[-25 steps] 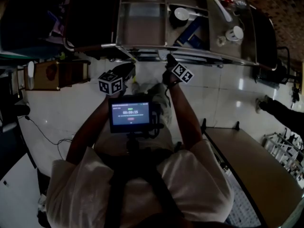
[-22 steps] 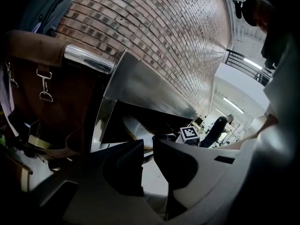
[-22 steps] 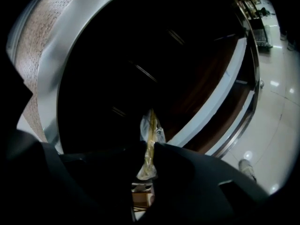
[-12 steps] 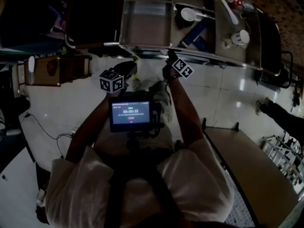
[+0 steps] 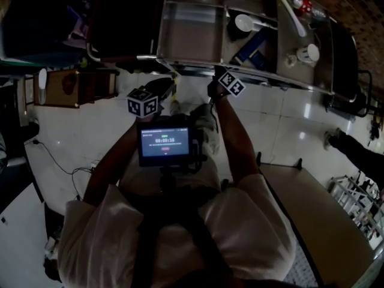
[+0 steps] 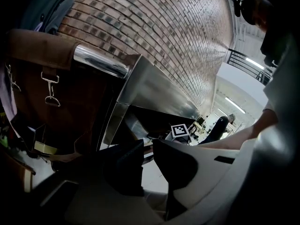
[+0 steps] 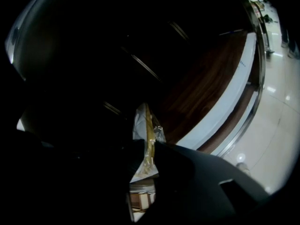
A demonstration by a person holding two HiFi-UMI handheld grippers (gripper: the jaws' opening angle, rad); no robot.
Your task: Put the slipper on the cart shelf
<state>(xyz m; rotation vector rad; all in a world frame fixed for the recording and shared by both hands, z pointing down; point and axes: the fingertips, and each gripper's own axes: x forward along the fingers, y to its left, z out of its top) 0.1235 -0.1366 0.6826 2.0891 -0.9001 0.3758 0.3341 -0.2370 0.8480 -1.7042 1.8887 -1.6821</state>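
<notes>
The right gripper has its jaws drawn close about the slipper, a thin pale thing in clear wrap with a yellow edge, which stands on edge between them. The jaws have just been easing apart, yet both sides look to touch the wrap, so I judge the pinch is loosening for the release. The gripper points down and away into the dark space under the top of the cart, where a brown panel with a pale rim runs off to the right. That space is probably the shelf meant.

The left gripper hangs nearer and to the left, its jaws a little apart with nothing in them, likely held clear of the work. Around lies pale tiled floor, and a brown bag hangs by the cart's rail at the left.
</notes>
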